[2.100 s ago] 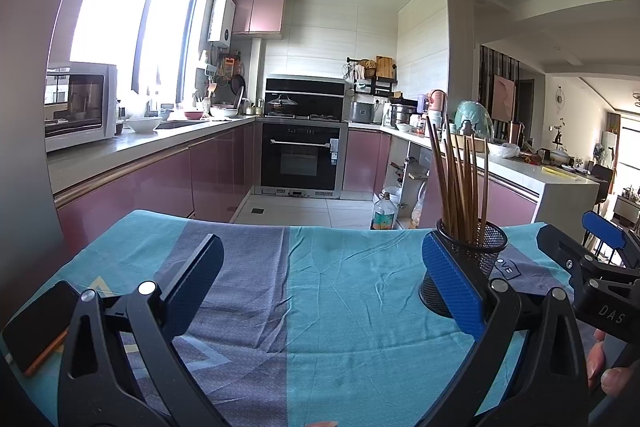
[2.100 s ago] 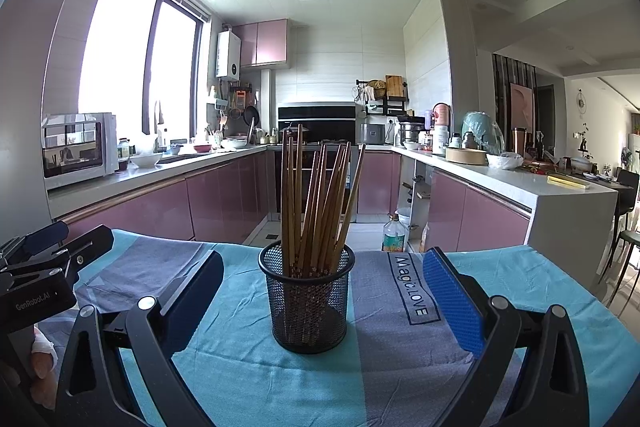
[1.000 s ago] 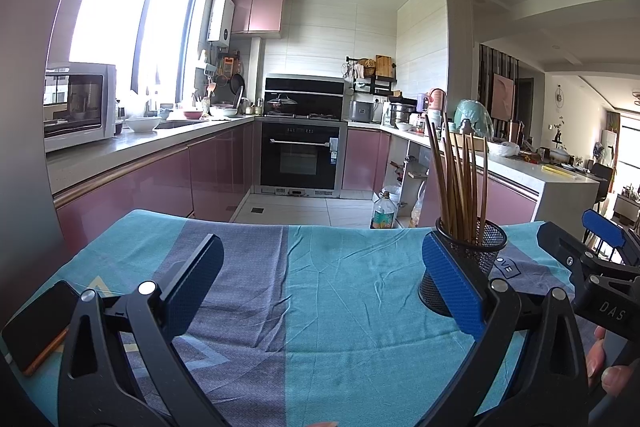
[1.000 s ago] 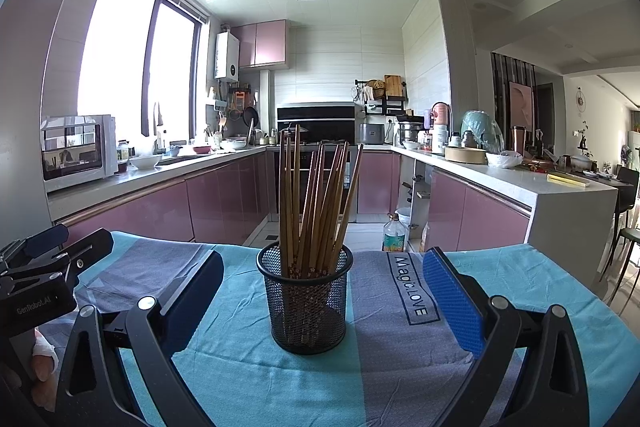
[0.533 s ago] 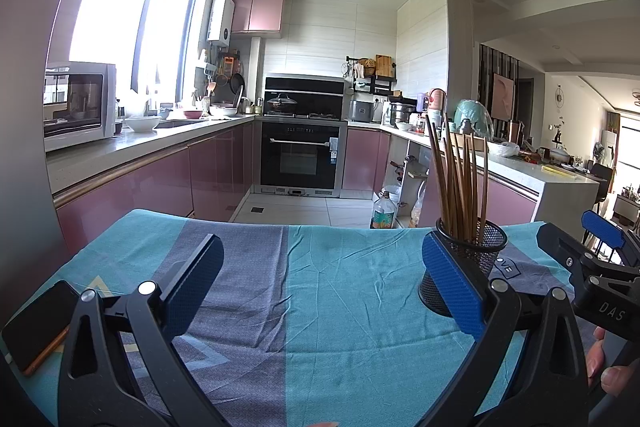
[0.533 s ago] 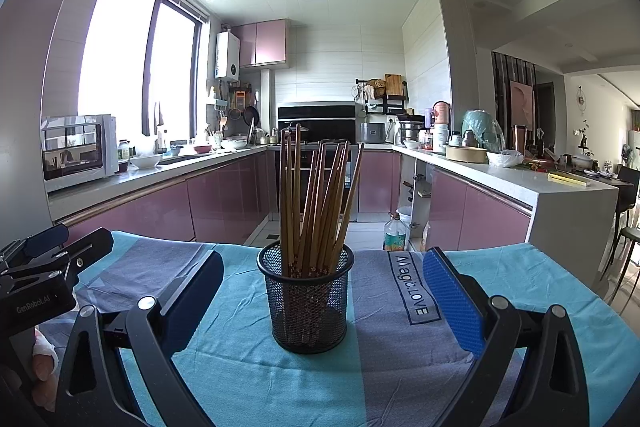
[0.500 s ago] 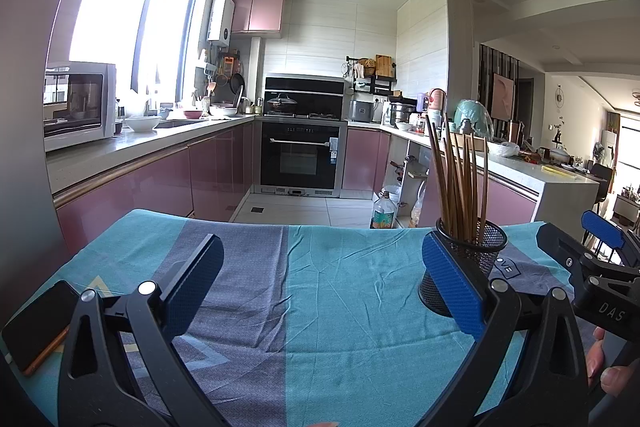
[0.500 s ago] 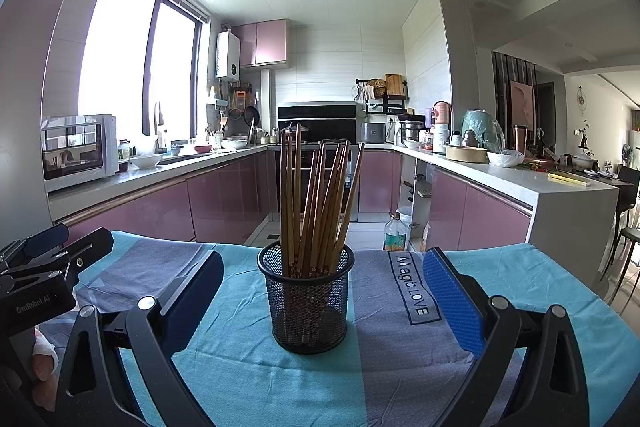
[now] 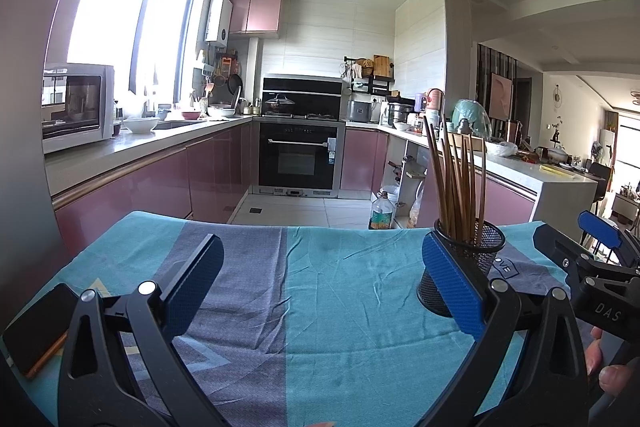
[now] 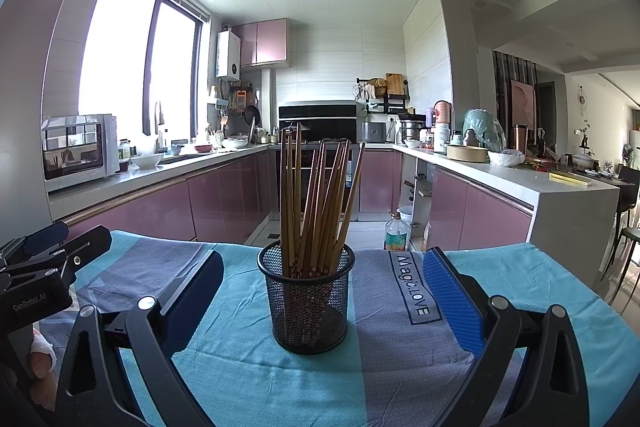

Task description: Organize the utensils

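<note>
On the cloth (image 10: 248,379), at 12 o'clock of the right gripper (image 10: 318,301): chopsticks (image 10: 320,203) are held upright in a mesh cup (image 10: 308,301) | right fingers spread, nothing gripped | left gripper (image 9: 320,291) spread, cup at 2 o'clock.

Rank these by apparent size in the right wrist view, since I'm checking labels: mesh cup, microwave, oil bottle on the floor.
1. mesh cup, nearest the camera, so it looks largest
2. microwave, slightly smaller here though farther away
3. oil bottle, clearly smallest
</note>
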### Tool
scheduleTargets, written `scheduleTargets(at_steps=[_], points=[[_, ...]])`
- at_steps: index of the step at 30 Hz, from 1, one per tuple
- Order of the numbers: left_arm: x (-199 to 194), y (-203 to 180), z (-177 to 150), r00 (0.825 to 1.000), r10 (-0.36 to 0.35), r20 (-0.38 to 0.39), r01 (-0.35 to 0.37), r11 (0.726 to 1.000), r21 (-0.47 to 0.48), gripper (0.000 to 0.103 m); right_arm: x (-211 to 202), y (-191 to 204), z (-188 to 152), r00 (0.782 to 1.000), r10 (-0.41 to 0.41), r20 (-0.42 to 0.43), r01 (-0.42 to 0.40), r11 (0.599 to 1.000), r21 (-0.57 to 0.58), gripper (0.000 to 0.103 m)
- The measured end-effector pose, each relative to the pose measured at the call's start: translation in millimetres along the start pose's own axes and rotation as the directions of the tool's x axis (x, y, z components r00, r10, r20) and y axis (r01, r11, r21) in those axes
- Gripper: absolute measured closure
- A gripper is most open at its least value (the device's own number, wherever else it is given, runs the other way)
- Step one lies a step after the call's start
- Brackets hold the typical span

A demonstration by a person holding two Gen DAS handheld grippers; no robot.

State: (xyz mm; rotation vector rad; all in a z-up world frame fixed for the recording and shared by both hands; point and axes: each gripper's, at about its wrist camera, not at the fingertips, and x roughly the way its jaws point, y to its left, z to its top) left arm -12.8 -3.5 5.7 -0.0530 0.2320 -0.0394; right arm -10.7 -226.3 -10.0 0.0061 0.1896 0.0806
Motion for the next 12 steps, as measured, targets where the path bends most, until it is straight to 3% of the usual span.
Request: scheduleTargets(at_steps=[4,7,12], points=[[-1,-2,1,1.000,-0.003,-0.005,0.003,1.000,0.012,0.005,2,0,0,1.000,0.007,-0.008,-0.007,1.000,-0.001,0.006],[8,0,1,0.998,-0.007,-0.058,0.007,1.000,0.004,0.005,7,-6,0,0.999,0.026,-0.034,-0.025,1.000,0.009,0.006],[29,19,-4,0.986,0.017,-0.164,-0.021,0.999,-0.024,0.005,29,-40,-5,0.986,-0.039,-0.163,0.038,0.999,-0.008,0.006]])
